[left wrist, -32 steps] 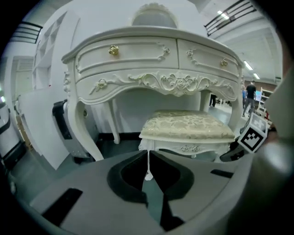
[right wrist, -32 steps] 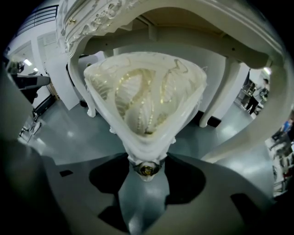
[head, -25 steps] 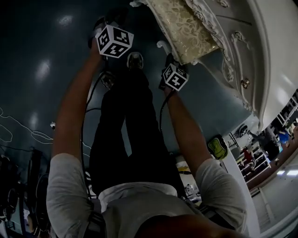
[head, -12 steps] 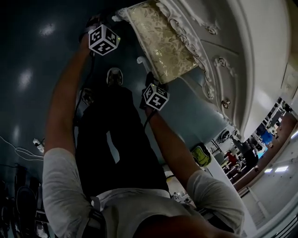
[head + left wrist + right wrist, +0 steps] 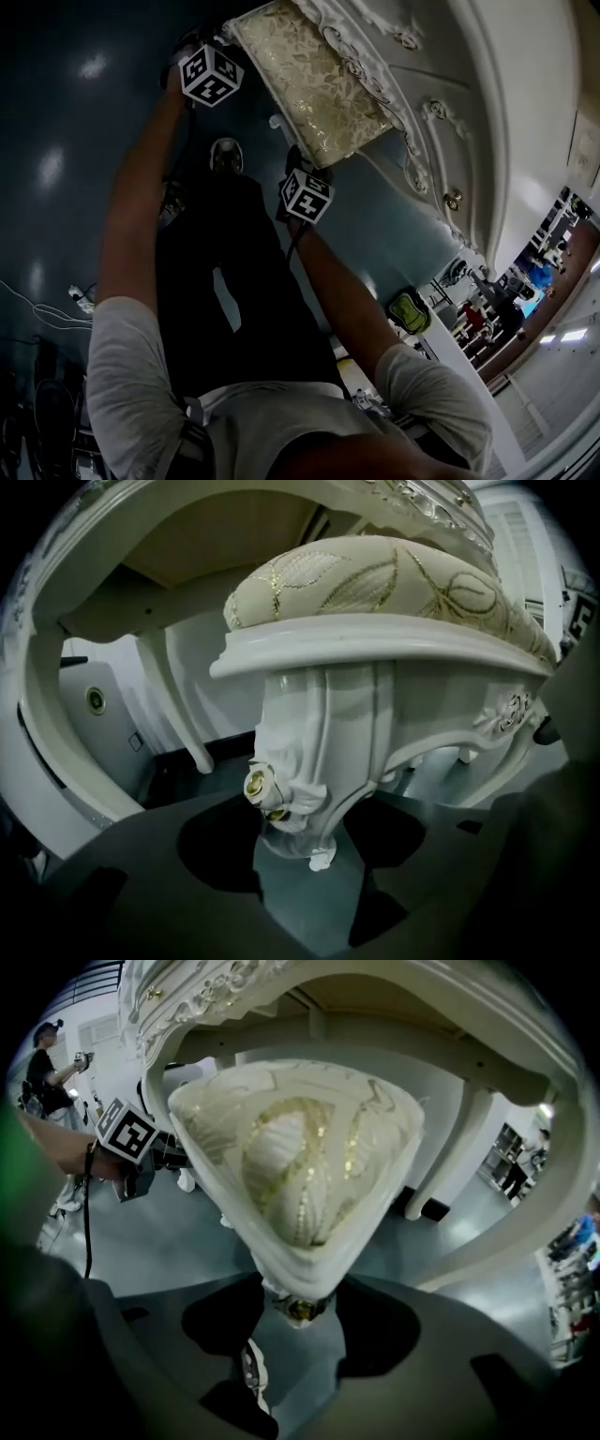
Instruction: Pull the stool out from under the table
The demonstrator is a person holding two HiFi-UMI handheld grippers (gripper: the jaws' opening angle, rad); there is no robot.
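Observation:
The stool point(image 5: 309, 84) has a gold-patterned cushion and carved white legs, and stands partly under the ornate white table point(image 5: 441, 122). In the left gripper view a stool leg point(image 5: 314, 761) stands between the jaws of my left gripper point(image 5: 305, 832). Those jaws are closing and stand wide around the leg. Its marker cube point(image 5: 210, 75) sits by the stool's left corner. My right gripper point(image 5: 300, 1321) has the cushion's corner and the leg top point(image 5: 298, 1307) between its pads, and they grip it. Its cube point(image 5: 307, 197) is at the stool's near corner.
The person's dark trouser legs point(image 5: 234, 281) and a shoe point(image 5: 226, 155) are on the glossy dark floor right behind the stool. Curved white table legs point(image 5: 469, 1147) rise beyond the stool. Other people and shelving stand far off at the right point(image 5: 525, 281).
The left gripper has moved up beside the stool's left corner. The right gripper has stayed at the near corner. More of the cushion shows in the head view.

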